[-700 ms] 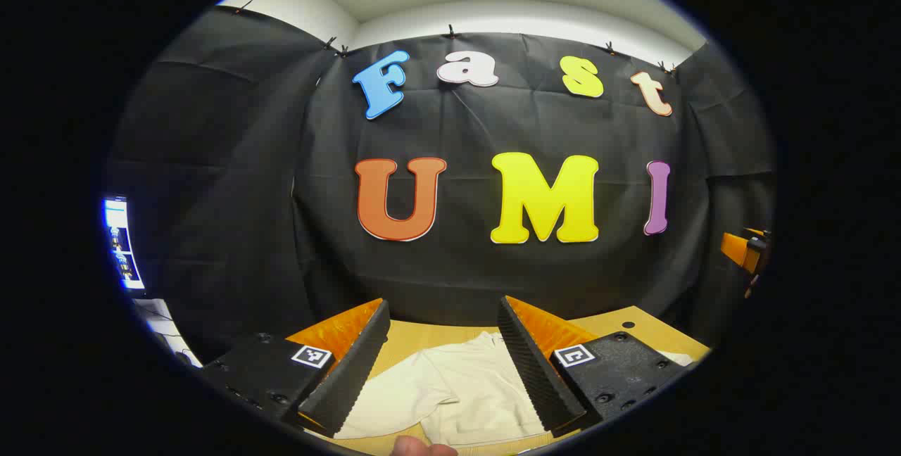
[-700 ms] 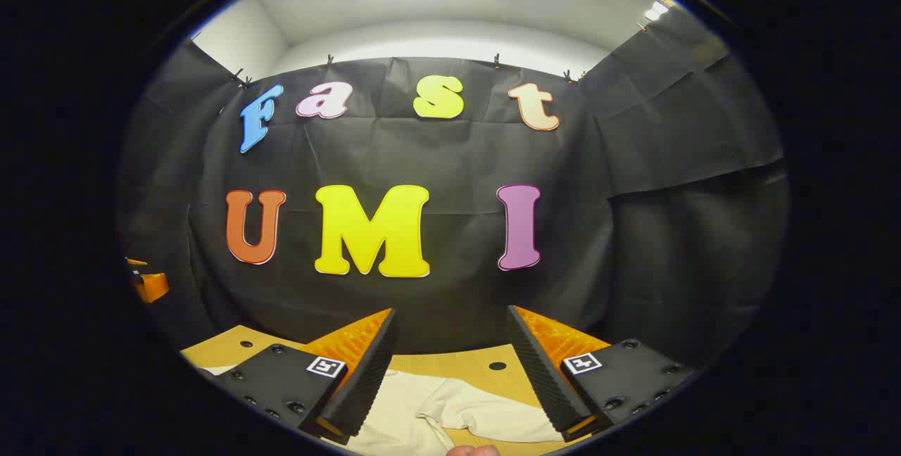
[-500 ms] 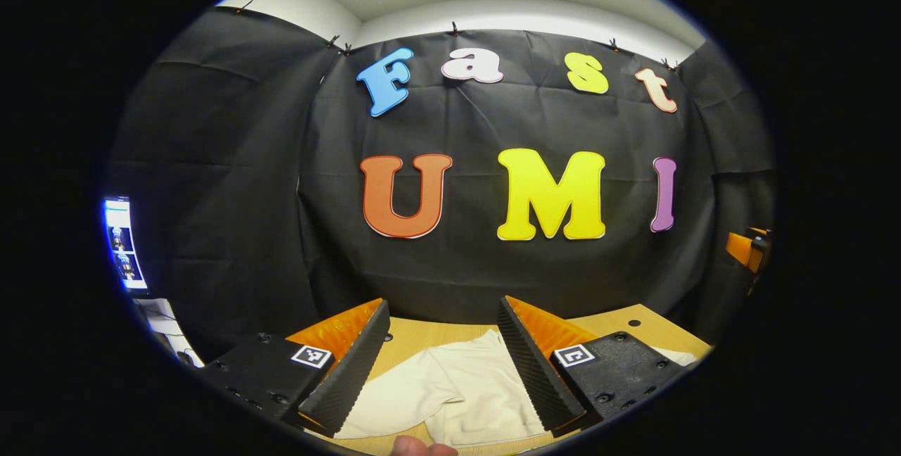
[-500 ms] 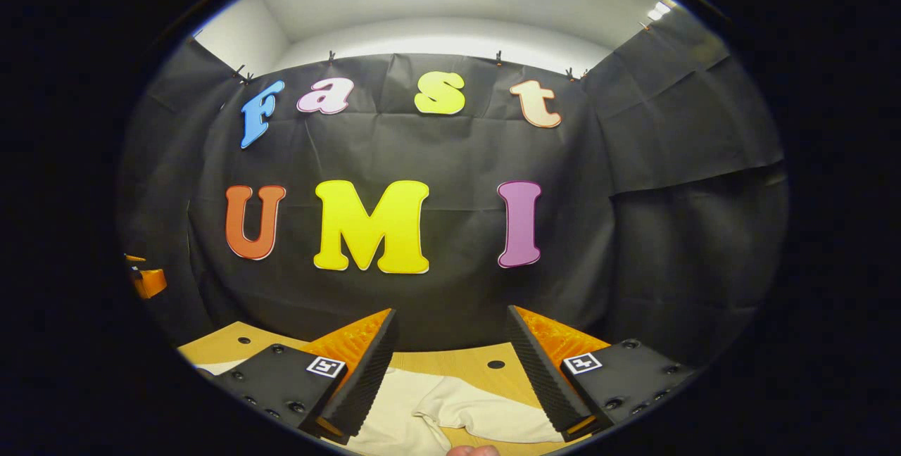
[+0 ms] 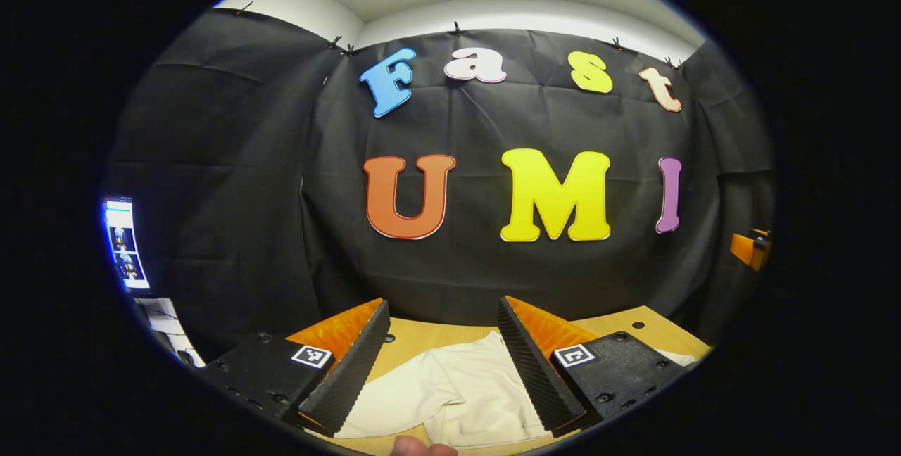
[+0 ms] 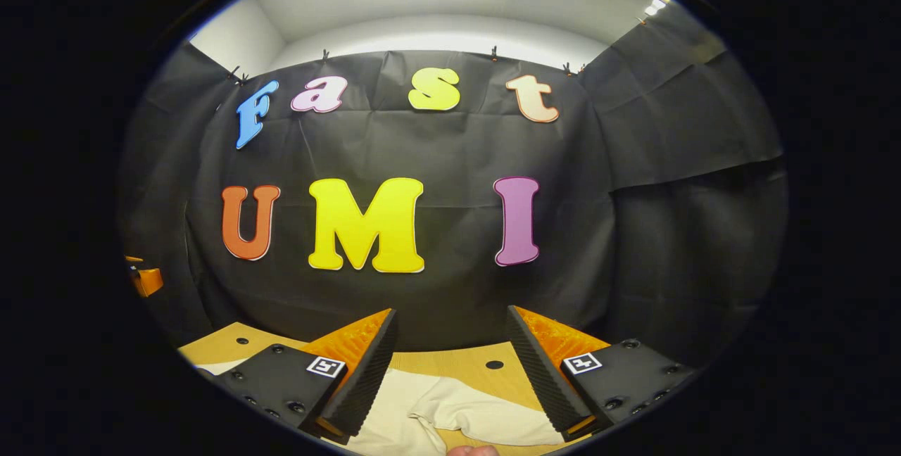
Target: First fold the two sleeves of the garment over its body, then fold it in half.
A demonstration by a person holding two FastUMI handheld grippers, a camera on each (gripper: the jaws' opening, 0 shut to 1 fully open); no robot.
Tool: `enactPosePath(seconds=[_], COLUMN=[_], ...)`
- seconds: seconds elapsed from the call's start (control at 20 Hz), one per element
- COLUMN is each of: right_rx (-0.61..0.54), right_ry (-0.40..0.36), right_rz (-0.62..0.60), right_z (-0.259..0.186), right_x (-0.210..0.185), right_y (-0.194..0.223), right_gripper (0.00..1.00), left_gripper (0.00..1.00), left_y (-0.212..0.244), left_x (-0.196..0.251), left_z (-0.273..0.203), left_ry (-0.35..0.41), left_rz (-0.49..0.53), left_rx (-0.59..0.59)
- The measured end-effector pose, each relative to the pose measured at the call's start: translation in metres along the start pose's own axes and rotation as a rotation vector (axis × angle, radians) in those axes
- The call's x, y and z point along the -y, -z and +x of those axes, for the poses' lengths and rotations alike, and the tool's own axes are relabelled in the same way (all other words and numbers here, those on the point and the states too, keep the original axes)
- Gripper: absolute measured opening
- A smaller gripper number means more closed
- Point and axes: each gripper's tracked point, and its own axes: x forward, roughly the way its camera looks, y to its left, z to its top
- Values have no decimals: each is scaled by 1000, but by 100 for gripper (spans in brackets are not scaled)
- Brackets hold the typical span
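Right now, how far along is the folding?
Nothing looks done: the cream garment lies on the wooden table, with a sleeve spread out sideways in the right gripper view. In hand: nothing; left gripper and right gripper hang open above the cloth. Left: both sleeve folds, then the half fold.

The garment (image 5: 457, 389) is soft, matt, creased cloth lying on a smooth, matt wooden table (image 5: 415, 336), and the ridged fingers (image 5: 352, 371) above it look like rough rubber.
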Motion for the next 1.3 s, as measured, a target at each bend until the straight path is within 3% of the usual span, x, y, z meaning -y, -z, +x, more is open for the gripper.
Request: enactPosePath(seconds=[0.25,0.55,0.8,1.0,1.1,1.3], right_rx=[-13,-80,-242,-481,-592,-745], right_ry=[8,60,105,161,179,182], right_rz=[-8,-53,-84,-51,-44,-56], right_z=[8,4,-16,-40,-51,-71], right_x=[15,73,133,173,191,212], right_y=[3,27,90,183,229,292], right_gripper=[96,96,92,96,93,96], left_gripper=[99,98,99,99,99,98], left_y=[2,13,41,63,68,76], left_x=[15,49,87,121,136,146], left_z=[6,12,9,3,-2,-5], left_ry=[21,75,141,205,230,241], left_rz=[9,15,33,37,42,81], left_rx=[-4,-37,-113,-175,-192,-217])
